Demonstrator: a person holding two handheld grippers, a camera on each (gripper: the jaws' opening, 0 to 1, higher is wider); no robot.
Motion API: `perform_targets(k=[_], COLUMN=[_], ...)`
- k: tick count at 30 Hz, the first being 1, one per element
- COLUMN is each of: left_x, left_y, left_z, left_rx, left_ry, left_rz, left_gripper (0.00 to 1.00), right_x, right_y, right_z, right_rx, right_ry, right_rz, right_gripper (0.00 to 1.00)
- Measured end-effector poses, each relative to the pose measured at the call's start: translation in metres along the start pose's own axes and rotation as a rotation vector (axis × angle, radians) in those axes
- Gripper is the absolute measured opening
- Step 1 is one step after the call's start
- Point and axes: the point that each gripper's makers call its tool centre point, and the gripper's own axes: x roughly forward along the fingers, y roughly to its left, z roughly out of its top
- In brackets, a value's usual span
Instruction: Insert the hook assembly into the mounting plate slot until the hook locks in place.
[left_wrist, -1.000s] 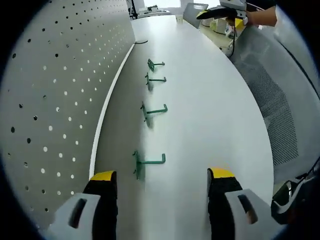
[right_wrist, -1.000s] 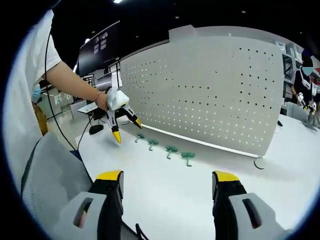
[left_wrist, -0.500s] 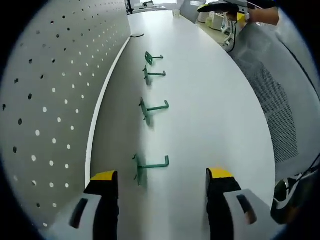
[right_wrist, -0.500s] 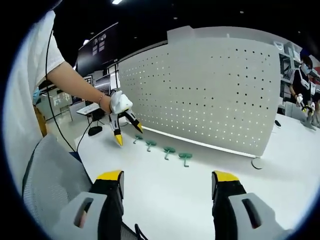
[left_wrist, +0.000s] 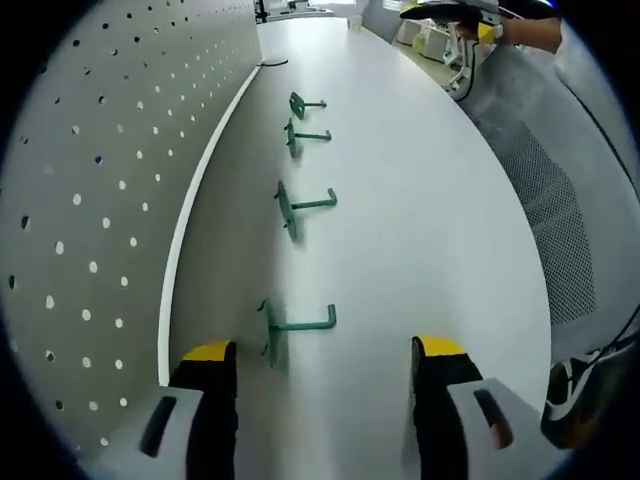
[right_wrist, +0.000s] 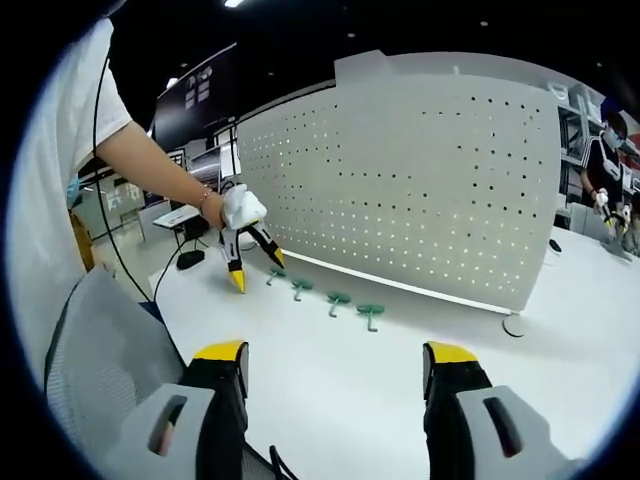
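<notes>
Several green hooks lie in a row on the white table (left_wrist: 420, 200) beside the grey perforated mounting plate (left_wrist: 90, 180). The nearest hook (left_wrist: 295, 322) lies just ahead of my left gripper (left_wrist: 325, 352), a little left of the middle of its open, empty jaws. More hooks (left_wrist: 300, 205) trail away beyond it. From the right gripper view, the same hooks (right_wrist: 338, 300) sit at the foot of the plate (right_wrist: 420, 180). There a hand holds the left gripper (right_wrist: 257, 270) at the row's left end. My right gripper (right_wrist: 335, 352) stands open and empty, well back from the hooks.
A grey mesh chair (left_wrist: 560, 200) runs along the table's right side and appears at lower left as the chair (right_wrist: 100, 350). A small round disc (right_wrist: 513, 326) lies by the plate's right end. A person (right_wrist: 610, 160) stands far right.
The left gripper has edged forward along the plate, so the nearest hook sits a little closer to its jaws. The hooks and the right gripper have not moved.
</notes>
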Motion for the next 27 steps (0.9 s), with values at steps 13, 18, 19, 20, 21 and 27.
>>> perform_targets(k=[13, 18, 19, 20, 21, 27], left_x=[-0.001, -0.003, -0.003, -0.003, -0.003, -0.003], left_y=[0.008, 0.012, 0.013, 0.014, 0.015, 0.017], left_z=[0.001, 0.002, 0.002, 0.002, 0.002, 0.002], left_rx=[-0.036, -0.061, -0.063, -0.065, -0.069, -0.084], left_ry=[-0.022, -0.023, -0.021, -0.023, -0.024, -0.017], left_rz=[0.017, 0.029, 0.031, 0.031, 0.033, 0.038], left_gripper=[0.65, 0.56, 0.55, 0.54, 0.53, 0.49], right_x=[0.0, 0.0, 0.0, 0.0, 0.0, 0.0], right_y=[0.001, 0.0, 0.0, -0.001, -0.001, -0.002], right_z=[-0.002, 0.0, 0.0, 0.0, 0.0, 0.002], right_rx=[0.0, -0.003, -0.004, -0.004, -0.003, -0.001], right_ry=[0.0, -0.002, -0.002, -0.004, -0.004, -0.01], right_rz=[-0.002, -0.005, -0.006, -0.006, -0.007, -0.012], right_gripper=[0.69, 0.68, 0.68, 0.68, 0.68, 0.69])
